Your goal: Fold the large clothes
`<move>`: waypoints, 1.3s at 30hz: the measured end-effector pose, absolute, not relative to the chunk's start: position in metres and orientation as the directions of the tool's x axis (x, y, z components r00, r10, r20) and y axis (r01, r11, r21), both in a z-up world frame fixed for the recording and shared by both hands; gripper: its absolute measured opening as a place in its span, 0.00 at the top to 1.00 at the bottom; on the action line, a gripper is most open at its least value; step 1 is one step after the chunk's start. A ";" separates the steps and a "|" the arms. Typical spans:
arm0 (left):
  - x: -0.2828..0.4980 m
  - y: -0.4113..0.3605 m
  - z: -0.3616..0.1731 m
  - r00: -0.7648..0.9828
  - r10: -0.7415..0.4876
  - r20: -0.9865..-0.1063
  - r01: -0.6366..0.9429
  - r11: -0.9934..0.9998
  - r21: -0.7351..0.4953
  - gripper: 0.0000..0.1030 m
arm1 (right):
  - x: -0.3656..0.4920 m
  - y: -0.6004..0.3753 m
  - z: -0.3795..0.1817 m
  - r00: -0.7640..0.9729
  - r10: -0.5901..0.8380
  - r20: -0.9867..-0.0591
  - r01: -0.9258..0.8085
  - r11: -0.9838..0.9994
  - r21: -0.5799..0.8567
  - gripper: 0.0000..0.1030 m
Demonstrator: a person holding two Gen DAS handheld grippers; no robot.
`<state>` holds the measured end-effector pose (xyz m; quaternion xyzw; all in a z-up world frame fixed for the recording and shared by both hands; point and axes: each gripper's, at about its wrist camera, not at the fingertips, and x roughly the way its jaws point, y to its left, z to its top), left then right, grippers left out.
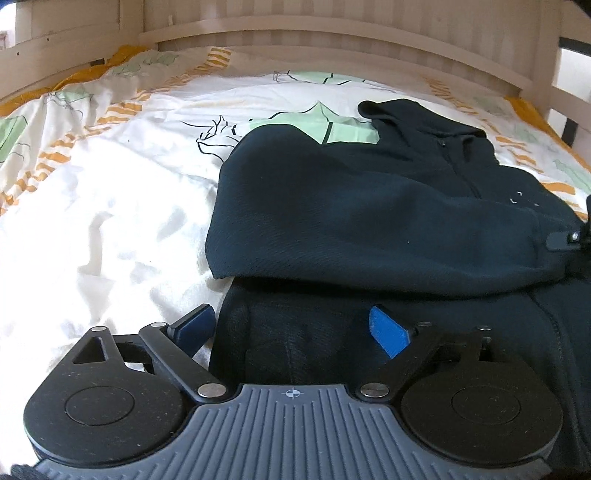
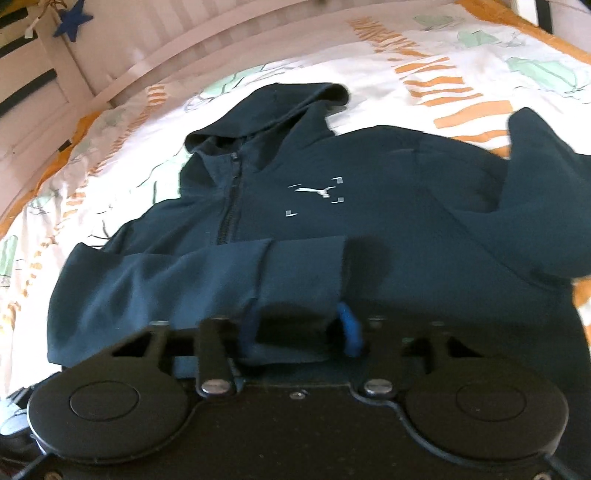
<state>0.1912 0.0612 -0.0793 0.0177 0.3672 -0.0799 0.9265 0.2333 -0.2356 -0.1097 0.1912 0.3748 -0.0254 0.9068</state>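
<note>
A dark navy zip hoodie (image 1: 369, 206) lies face up on the bed, hood (image 2: 280, 107) toward the headboard and a white logo (image 2: 314, 192) on its chest. One sleeve (image 2: 166, 280) is folded across the body. My right gripper (image 2: 298, 328) is shut on that sleeve's cuff (image 2: 303, 273), with cloth bunched between the blue pads (image 2: 349, 328). Part of that gripper (image 1: 569, 236) shows at the right edge of the left wrist view. My left gripper (image 1: 291, 328) is open over the hoodie's lower left edge, one finger above the duvet and the other above dark cloth, holding nothing.
A white duvet (image 1: 110, 206) printed with orange stripes and green shapes covers the bed. Pale wooden slatted rails (image 1: 332, 40) run along the far side. The other sleeve (image 2: 535, 177) lies out to the right. A blue star (image 2: 72, 20) hangs at top left.
</note>
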 end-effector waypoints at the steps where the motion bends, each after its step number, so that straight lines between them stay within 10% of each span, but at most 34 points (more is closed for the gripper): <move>1: 0.191 0.061 -0.079 0.718 -0.135 -0.683 0.161 0.987 -0.025 0.11 | 0.235 -0.234 -0.105 0.720 0.095 -0.687 0.180 0.931 0.318 0.75; 8: 0.192 0.062 -0.082 0.718 -0.137 -0.683 0.161 0.986 -0.028 0.11 | 0.202 -0.239 -0.046 0.861 0.054 -0.505 0.081 0.967 0.242 0.84; 17: 0.188 0.066 -0.068 0.742 -0.081 -0.666 0.109 0.994 0.001 0.12 | 0.213 -0.258 -0.104 0.742 -0.006 -0.670 0.193 0.960 0.205 0.80; 23: 0.201 0.081 -0.038 0.814 -0.011 -0.581 0.027 0.999 0.018 0.12 | 0.207 -0.264 -0.110 0.739 0.011 -0.674 0.202 0.950 0.238 0.74; 39: 0.250 0.114 -0.082 0.711 0.153 -0.686 -0.085 0.988 0.132 0.11 | 0.211 -0.262 -0.117 0.750 0.009 -0.662 0.186 0.957 0.224 0.68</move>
